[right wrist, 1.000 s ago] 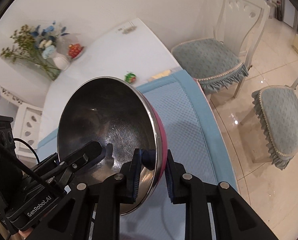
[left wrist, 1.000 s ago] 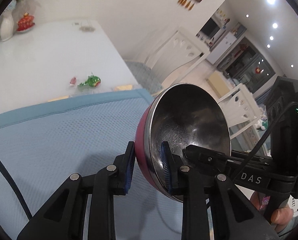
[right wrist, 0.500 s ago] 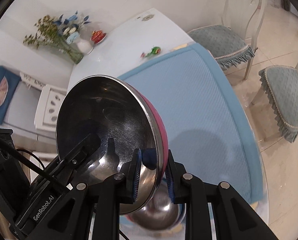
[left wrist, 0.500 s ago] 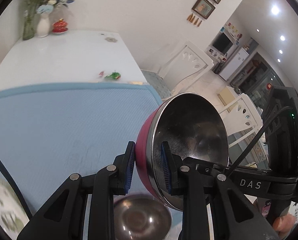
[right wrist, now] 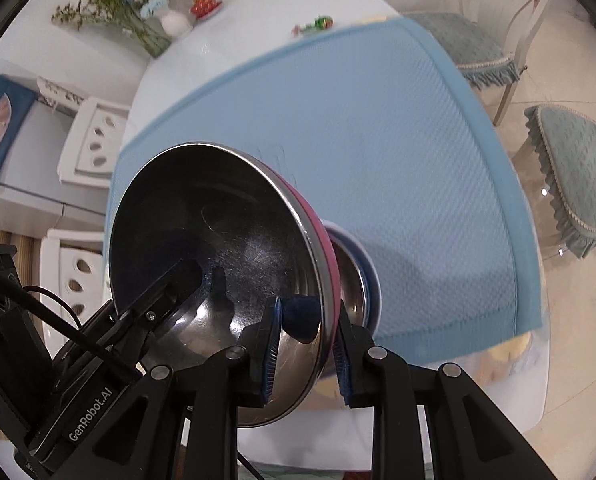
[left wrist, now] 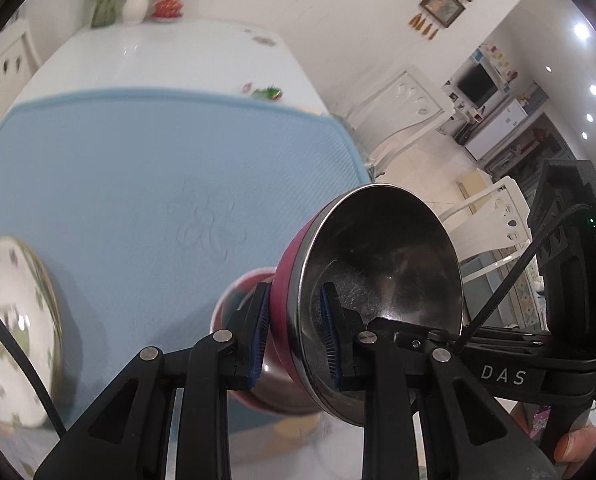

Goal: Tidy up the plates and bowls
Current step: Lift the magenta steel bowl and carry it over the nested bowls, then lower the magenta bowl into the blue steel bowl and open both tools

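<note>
Both grippers grip the rim of one steel bowl with a pink outside (left wrist: 382,280), held tilted above the blue mat (left wrist: 146,184). My left gripper (left wrist: 294,336) is shut on its left rim. My right gripper (right wrist: 304,344) is shut on the opposite rim of the same pink bowl (right wrist: 218,240). Right under it a second steel bowl (left wrist: 238,296) stands on the mat; it also shows in the right wrist view (right wrist: 354,276), mostly hidden by the held bowl. A white plate with green flowers (left wrist: 14,332) lies at the mat's left.
The white table (left wrist: 158,56) carries a vase of flowers (right wrist: 154,12), a red dish (left wrist: 168,4) and a small green wrapped thing (left wrist: 268,92) beyond the mat. White chairs with blue cushions (right wrist: 574,168) stand to the right. The mat's near edge (right wrist: 478,320) is close.
Both grippers have carried the pink bowl back toward the near edge and lower, over the second steel bowl. The flowered plate has come into the left view.
</note>
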A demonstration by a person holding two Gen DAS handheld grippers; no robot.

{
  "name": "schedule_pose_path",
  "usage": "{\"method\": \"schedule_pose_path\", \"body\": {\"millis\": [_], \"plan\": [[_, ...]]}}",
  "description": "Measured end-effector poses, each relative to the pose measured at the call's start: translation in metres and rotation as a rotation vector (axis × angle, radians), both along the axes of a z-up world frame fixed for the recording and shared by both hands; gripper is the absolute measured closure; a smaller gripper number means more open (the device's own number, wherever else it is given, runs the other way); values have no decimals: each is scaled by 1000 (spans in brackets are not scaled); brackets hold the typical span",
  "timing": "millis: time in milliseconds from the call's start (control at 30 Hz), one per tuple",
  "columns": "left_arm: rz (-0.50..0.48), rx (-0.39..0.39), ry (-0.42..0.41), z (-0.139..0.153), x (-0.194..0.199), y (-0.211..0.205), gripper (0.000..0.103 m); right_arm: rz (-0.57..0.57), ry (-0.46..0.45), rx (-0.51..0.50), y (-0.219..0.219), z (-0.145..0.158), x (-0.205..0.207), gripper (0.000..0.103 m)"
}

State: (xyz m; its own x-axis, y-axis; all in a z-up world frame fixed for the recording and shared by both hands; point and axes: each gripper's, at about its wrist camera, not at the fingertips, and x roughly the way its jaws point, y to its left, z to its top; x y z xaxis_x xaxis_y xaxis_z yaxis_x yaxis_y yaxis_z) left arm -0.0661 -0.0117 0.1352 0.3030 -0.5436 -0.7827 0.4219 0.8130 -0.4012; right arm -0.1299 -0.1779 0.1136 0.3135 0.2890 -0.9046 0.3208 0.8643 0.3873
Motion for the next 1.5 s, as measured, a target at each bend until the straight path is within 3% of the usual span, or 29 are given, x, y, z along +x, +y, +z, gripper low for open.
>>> {"method": "schedule_pose_path", "body": {"millis": [367, 700, 833, 933, 1233, 1333, 1467, 1500], "plan": [[31, 21, 42, -24, -20, 7, 82, 31, 47, -10, 6, -23, -11, 80], [52, 134, 24, -38, -21, -4, 79, 59, 58, -21, 3, -40, -14, 80], [70, 165, 21, -38, -18, -1, 75, 62, 42, -36, 2, -36, -17, 80], [116, 175, -28, -26, -18, 11, 75, 56, 14, -48, 0, -28, -20, 80], [142, 152, -35, -9, -20, 32, 75, 108, -88, -97, 10, 2, -34, 80], [98, 139, -88, 7, -34, 32, 75, 113, -145, -114, 21, 18, -44, 80], [76, 180, -251, 39, -54, 42, 75, 133, -215, -194, 49, 41, -53, 80], [76, 185, -281, 45, -59, 46, 69, 144, -222, -217, 58, 45, -55, 80]]}}
